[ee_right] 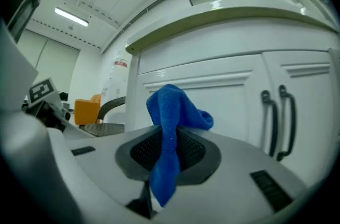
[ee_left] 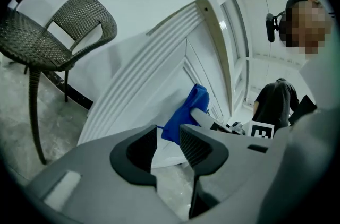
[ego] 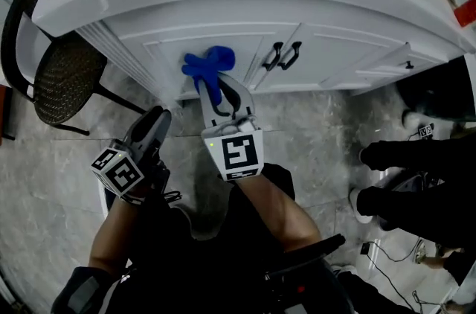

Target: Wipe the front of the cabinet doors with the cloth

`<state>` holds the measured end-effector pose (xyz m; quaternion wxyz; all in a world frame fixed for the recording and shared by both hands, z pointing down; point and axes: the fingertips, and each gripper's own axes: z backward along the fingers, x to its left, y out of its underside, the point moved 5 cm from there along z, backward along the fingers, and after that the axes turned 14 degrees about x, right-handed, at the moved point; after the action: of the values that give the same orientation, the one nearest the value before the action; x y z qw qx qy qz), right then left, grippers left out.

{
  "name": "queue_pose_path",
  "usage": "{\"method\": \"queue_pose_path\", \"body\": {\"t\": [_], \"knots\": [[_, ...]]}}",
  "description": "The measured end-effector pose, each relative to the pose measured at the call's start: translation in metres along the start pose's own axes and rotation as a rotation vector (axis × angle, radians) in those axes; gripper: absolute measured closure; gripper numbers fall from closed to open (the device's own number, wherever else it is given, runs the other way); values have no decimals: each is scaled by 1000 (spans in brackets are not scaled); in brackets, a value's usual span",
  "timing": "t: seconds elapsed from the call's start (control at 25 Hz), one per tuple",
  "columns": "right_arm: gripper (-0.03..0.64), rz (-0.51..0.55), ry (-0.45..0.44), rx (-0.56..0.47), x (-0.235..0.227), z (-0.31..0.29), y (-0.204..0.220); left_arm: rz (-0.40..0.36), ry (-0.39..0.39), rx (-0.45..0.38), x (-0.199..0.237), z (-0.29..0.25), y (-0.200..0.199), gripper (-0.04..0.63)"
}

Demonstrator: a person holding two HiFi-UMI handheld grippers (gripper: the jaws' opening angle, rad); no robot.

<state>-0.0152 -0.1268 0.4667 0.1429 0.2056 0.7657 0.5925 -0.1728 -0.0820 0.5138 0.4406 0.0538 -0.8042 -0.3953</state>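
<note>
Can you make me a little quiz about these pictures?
1. True or false: the left claw pinches the fuzzy blue cloth.
2. What stands beside the white panelled cabinet doors? A) a dark woven wicker chair B) a red bucket C) a green ladder
3. How many curved black handles are on the doors?
Key: 1 false, the right claw holds it; 2 A; 3 two.

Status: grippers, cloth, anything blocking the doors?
Right gripper shut on blue cloth, left gripper open, empty. Cloth up at cabinet door, contact unclear. Nothing blocking doors.
</note>
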Motion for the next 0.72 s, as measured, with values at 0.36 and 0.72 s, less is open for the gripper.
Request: {"method": "queue_pose_path", "body": {"t": [0.36, 0.72], "knots": [[558, 53, -308, 39, 99, -60, 6, 35, -96, -109, 22, 52, -17, 463], [558, -55, 22, 118, -16, -30, 43, 23, -24, -23, 12, 18, -2, 463]]}}
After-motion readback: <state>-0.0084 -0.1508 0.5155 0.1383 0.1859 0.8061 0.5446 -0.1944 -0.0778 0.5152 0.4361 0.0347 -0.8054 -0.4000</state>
